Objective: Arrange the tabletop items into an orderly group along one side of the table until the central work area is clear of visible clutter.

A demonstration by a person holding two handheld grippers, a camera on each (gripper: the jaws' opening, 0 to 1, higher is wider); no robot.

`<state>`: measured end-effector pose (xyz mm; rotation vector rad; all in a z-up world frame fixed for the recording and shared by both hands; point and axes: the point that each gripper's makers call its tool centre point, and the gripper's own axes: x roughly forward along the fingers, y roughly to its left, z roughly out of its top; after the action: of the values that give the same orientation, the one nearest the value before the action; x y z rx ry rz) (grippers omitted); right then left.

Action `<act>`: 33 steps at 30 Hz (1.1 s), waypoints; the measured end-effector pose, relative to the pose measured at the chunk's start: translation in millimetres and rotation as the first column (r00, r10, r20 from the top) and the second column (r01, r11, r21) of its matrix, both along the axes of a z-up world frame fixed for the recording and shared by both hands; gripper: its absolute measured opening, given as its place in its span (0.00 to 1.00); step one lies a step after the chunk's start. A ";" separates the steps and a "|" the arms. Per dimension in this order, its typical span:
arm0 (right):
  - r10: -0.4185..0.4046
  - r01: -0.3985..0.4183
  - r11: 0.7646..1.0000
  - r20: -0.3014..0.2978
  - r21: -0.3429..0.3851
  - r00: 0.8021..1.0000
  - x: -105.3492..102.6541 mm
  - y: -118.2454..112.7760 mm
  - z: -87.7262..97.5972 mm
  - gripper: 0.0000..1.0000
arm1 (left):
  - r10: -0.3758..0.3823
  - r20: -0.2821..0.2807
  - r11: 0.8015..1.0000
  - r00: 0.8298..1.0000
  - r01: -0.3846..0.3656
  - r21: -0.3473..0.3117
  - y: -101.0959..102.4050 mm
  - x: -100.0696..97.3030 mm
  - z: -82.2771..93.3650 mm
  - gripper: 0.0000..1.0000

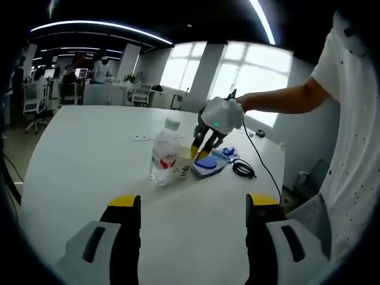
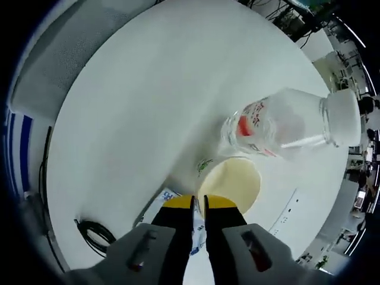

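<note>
The left gripper (image 1: 193,209) is held low and level with its yellow-tipped jaws spread wide apart, while the right gripper (image 1: 203,146) (reached out on the person's bare forearm (image 1: 285,98)) points steeply downward, its jaws nearly closed together.

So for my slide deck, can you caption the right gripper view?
Right tongs, nearly shut, hover at the rim of a paper cup beside a clear water bottle on the white table.
</note>
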<state>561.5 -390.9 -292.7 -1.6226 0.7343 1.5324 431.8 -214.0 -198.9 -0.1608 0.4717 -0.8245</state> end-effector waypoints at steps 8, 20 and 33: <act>-0.017 0.017 1.000 -0.013 0.007 1.000 -3.3 -1.1 0.1 0.10 | 0.000 -0.002 1.000 1.000 0.000 0.000 -0.8 -0.2 0.2 0.73; -0.059 0.060 0.997 -0.015 0.040 0.998 -7.9 -2.8 6.8 0.20 | -0.007 0.010 1.000 1.000 0.007 0.004 -3.5 -0.4 5.6 0.73; -0.135 0.138 0.983 -0.027 0.125 0.990 -17.2 0.8 17.7 0.33 | -0.025 0.028 1.000 0.999 0.025 0.017 -8.5 -2.5 14.5 0.74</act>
<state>544.3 -390.2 -275.0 -1.4373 0.7275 1.4666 429.2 -222.5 -184.4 -0.1281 0.4547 -0.8461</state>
